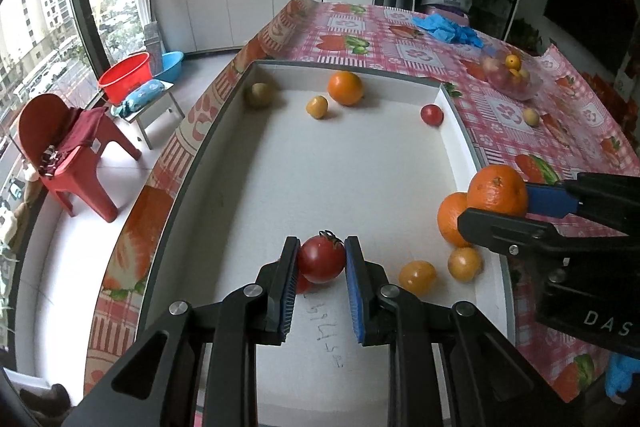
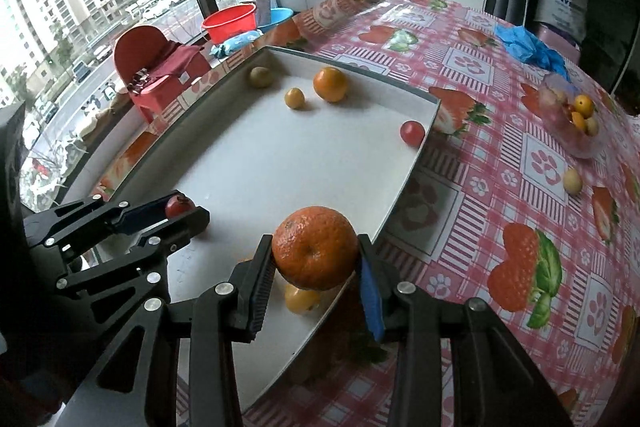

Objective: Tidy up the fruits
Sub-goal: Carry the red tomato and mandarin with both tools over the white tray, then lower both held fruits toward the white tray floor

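A strawberry-print tablecloth (image 2: 500, 163) covers the table by a window (image 1: 36, 27); a white tray (image 1: 320, 167) lies on it, its middle bare. The left gripper (image 1: 320, 259) is clamped on a red tomato (image 1: 321, 259) near the tray's near edge — the right gripper (image 2: 316, 255) grips an orange (image 2: 315, 247) over the tray's right rim.

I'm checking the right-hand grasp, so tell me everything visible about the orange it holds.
The orange is round, deep orange, with a dimpled, slightly mottled peel and a small stem scar facing the camera. The right gripper clamps it on both sides, lifted over the white tray's near right edge, above another orange and small yellow fruits.
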Demonstrator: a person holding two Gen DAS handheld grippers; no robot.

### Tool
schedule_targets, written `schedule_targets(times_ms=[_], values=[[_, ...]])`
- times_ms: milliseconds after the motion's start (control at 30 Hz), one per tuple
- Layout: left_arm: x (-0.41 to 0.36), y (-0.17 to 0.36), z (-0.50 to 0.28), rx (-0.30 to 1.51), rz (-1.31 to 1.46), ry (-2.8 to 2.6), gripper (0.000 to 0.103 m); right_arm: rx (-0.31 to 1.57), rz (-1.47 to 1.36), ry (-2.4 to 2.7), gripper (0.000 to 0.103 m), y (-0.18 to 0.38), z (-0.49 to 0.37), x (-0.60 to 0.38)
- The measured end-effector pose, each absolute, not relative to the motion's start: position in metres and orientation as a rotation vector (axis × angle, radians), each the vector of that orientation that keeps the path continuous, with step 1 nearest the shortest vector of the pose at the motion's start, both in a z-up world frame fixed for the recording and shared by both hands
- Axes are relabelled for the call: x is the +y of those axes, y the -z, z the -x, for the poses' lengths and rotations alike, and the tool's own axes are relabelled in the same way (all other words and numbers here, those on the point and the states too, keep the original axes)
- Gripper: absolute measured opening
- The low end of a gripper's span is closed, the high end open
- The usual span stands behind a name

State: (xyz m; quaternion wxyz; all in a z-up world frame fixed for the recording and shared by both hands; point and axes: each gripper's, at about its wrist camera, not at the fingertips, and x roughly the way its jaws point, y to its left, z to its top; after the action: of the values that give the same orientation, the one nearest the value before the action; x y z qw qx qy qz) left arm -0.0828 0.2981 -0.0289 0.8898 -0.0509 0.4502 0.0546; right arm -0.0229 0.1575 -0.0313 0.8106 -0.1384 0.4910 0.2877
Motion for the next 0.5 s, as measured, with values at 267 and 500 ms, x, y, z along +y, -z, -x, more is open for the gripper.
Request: schedule_targets(times_ms=[267, 500], values=[[0.2980, 0.0284, 0.0771, 0.935, 0.107, -0.115, 0.024, 1.052, 0.308, -0.610, 0.043, 0.0335, 0.0199, 0.1575], [0.2973, 0.0292, 0.0726, 0.934, 0.110, -0.108, 0.024, 1.053, 0.318, -0.610, 0.042, 0.0332, 0.0195, 0.1578]])
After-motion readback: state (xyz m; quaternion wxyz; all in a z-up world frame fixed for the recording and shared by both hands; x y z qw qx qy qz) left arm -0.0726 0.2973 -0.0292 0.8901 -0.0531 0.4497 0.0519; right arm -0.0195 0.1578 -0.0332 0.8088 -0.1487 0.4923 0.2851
